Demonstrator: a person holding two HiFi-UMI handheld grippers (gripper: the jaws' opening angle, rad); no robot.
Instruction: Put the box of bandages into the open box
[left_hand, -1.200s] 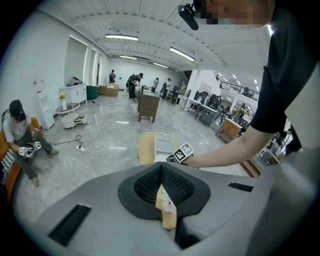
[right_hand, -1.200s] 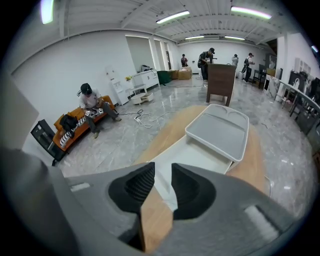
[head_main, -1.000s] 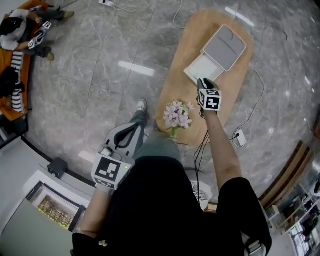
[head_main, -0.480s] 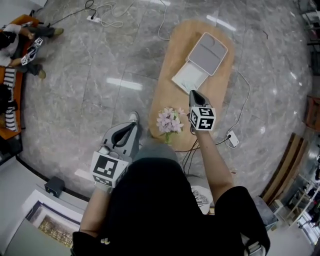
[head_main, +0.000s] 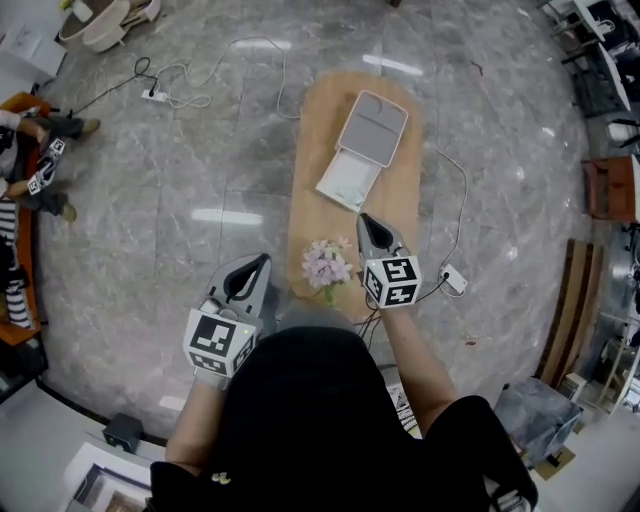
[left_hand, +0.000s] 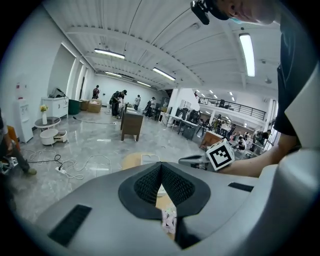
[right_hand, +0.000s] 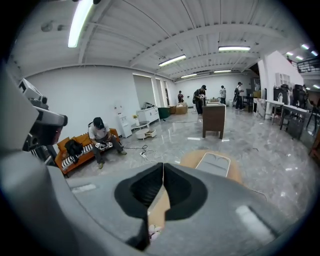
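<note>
The open box lies on the oval wooden table, its grey lid folded back toward the far end. The base shows white inside, and I cannot make out the box of bandages apart from it. My right gripper hangs over the table's near half, short of the open box, jaws shut with nothing between them. My left gripper stays off the table's left edge over the floor, also shut and empty. The grey lid shows ahead in the right gripper view.
A bunch of pink flowers stands at the table's near end between the grippers. Cables and a power strip lie on the marble floor to the right. A person sits on an orange sofa far left. A brown cabinet stands beyond the table.
My right gripper has drawn back from over the open box toward the table's near end. The head view has swung, so the table now sits nearer the middle. The left gripper has hardly moved.
</note>
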